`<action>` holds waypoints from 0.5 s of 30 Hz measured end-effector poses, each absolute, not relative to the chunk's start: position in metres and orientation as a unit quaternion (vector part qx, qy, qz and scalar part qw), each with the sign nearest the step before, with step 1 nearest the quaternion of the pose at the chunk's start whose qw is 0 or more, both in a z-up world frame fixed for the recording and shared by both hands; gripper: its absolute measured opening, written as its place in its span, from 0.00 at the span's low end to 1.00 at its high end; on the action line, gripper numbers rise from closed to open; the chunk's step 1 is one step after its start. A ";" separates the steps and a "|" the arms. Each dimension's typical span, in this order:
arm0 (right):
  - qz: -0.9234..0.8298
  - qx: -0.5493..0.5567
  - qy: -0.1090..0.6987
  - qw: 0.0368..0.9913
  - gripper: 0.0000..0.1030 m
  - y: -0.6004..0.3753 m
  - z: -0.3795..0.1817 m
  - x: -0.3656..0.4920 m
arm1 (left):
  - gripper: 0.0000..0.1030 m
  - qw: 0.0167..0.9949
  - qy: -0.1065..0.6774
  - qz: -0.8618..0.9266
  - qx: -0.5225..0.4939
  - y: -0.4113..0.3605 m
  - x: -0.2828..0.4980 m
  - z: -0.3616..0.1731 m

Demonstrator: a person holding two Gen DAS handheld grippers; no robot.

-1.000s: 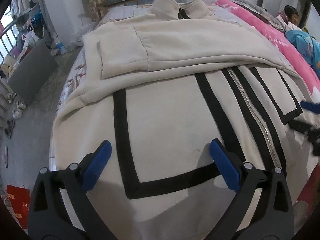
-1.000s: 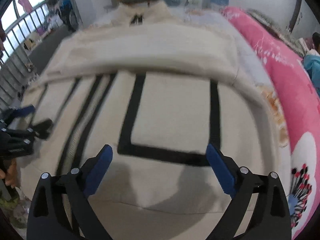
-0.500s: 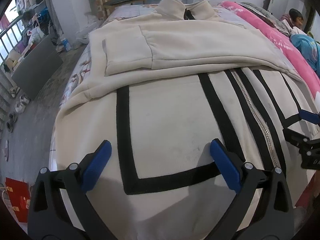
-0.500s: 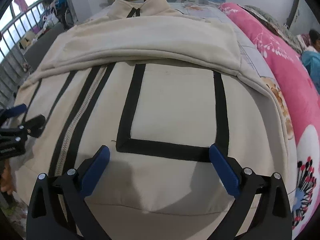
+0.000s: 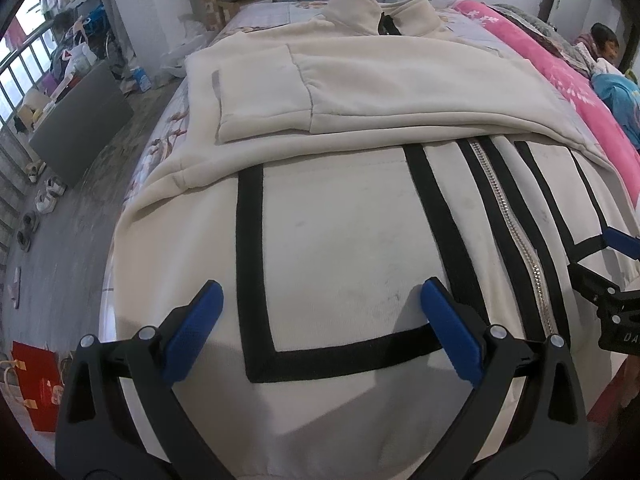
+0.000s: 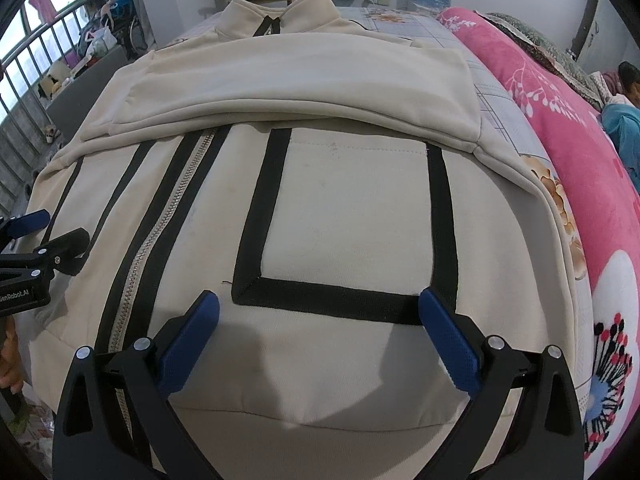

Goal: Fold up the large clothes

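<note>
Your left hand-held gripper (image 5: 320, 312) and right hand-held gripper (image 6: 319, 318) both gape wide, holding nothing, above the cream jacket (image 5: 340, 240) on the bed (image 6: 492, 92). Its hem is cut off; folded sleeves (image 6: 300, 80) hide its chest.

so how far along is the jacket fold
Done: both sleeves lie folded across the cream jacket, zipper closed. In hand: nothing; left gripper and right gripper hover open near the hem. Left: folding the bottom toward the collar.

cream jacket (image 5: 352, 248) with black stripes and silver zip (image 5: 516, 236); pink flowered blanket (image 6: 580, 128); blue pads (image 6: 448, 344).
</note>
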State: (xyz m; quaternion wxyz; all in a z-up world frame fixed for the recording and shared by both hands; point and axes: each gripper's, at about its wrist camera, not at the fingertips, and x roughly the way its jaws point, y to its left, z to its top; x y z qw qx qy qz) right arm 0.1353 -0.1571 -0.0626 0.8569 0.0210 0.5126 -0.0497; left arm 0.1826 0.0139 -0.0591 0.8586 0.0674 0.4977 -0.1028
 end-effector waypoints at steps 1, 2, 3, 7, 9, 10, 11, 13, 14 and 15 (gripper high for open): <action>-0.050 0.021 0.513 0.857 0.94 -0.157 -0.063 0.135 | 0.94 0.859 0.498 -0.102 0.067 0.014 0.182 -0.059; -0.050 0.021 0.512 0.857 0.94 -0.157 -0.063 0.135 | 0.94 0.859 0.498 -0.101 0.067 0.014 0.182 -0.059; -0.050 0.021 0.513 0.857 0.94 -0.157 -0.063 0.135 | 0.94 0.859 0.498 -0.101 0.067 0.014 0.182 -0.059; -0.050 0.021 0.513 0.857 0.94 -0.157 -0.063 0.135 | 0.94 0.858 0.499 -0.100 0.067 0.013 0.182 -0.059; -0.050 0.021 0.513 0.857 0.94 -0.157 -0.063 0.135 | 0.94 0.858 0.499 -0.100 0.066 0.014 0.182 -0.059; -0.050 0.021 0.513 0.857 0.94 -0.157 -0.063 0.135 | 0.94 0.858 0.500 -0.099 0.066 0.014 0.182 -0.059; -0.050 0.021 0.513 0.857 0.94 -0.157 -0.062 0.135 | 0.94 0.858 0.500 -0.099 0.066 0.014 0.182 -0.059; -0.050 0.021 0.513 0.857 0.94 -0.157 -0.062 0.135 | 0.94 0.858 0.500 -0.098 0.066 0.014 0.182 -0.059; -0.050 0.021 0.513 0.857 0.94 -0.157 -0.062 0.135 | 0.94 0.858 0.500 -0.098 0.066 0.014 0.182 -0.059; -0.050 0.021 0.513 0.857 0.94 -0.157 -0.062 0.135 | 0.94 0.858 0.501 -0.097 0.065 0.015 0.182 -0.059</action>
